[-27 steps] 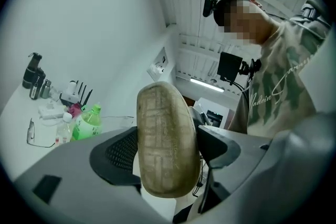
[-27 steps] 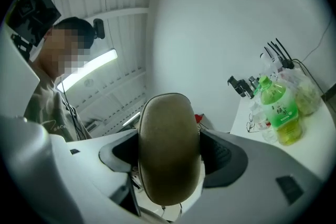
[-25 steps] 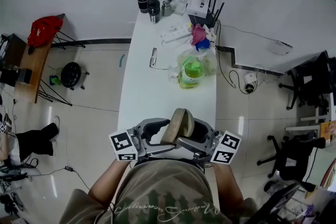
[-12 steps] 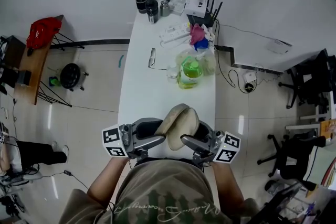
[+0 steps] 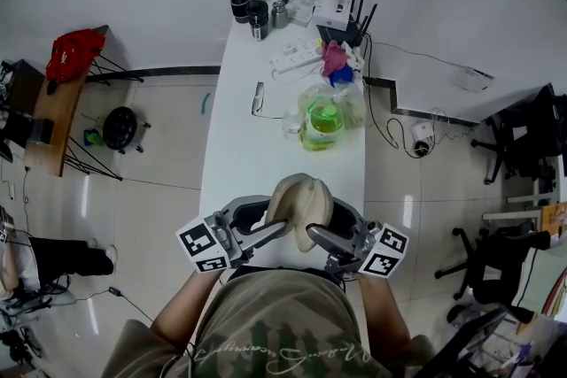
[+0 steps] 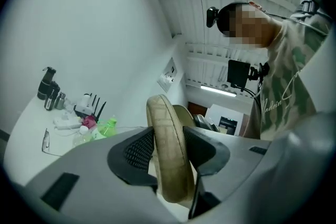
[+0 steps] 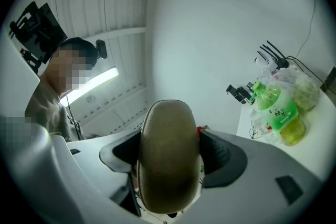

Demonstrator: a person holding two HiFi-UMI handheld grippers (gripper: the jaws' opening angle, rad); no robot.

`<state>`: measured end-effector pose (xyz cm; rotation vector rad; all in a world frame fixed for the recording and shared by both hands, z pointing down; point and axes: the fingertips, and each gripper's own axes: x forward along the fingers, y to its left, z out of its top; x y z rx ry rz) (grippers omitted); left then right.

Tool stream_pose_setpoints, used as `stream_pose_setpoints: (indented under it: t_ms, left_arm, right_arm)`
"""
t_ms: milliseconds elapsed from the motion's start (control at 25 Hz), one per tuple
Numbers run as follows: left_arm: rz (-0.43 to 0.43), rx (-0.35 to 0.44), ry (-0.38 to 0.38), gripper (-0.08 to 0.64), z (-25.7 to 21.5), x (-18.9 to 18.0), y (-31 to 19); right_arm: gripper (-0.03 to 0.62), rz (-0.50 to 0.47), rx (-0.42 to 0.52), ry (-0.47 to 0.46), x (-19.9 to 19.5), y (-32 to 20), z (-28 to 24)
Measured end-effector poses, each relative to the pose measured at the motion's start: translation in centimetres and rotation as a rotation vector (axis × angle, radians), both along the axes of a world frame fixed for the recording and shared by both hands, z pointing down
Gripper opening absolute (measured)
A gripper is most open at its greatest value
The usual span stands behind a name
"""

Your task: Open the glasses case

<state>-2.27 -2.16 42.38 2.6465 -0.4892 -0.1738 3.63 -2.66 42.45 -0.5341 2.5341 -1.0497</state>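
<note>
Glasses case (image 5: 299, 197) held in air over near end of table (image 5: 257, 137). Right claw (image 7: 170, 157) pinching broad half (image 7: 169, 128). Left claw (image 6: 169, 160) has just been closing, now pinching thin half (image 6: 163, 123). Halves appear parted, so opening begun. Left to do: swing fully open.

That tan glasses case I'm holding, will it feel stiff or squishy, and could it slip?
Probably stiff: the glasses case shows no dent where the right tool clamps it. Its smooth-looking curved surface could slip under a light grip. Set down, it might rock on those rounded sides.
</note>
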Motion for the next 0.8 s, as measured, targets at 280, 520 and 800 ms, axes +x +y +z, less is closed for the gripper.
stream_pose_setpoints:
  t_ms: [280,520,800]
  left_arm:
    - [-0.053,-0.093,-0.035,0.153,1.8,-0.7,-0.9]
    - [-0.174,-0.094,-0.121,0.147,3.4,-1.9,-2.1]
    - [-0.269,-0.071,-0.138,0.146,3.7,-3.2,-2.9]
  right_arm:
    - [0.35,-0.06,-0.087,0.068,-1.0,0.7,2.2]
    - [0.351,0.029,-0.175,0.176,-2.3,0.1,6.0]
    - [0.299,0.038,-0.159,0.408,-4.5,1.1,10.2]
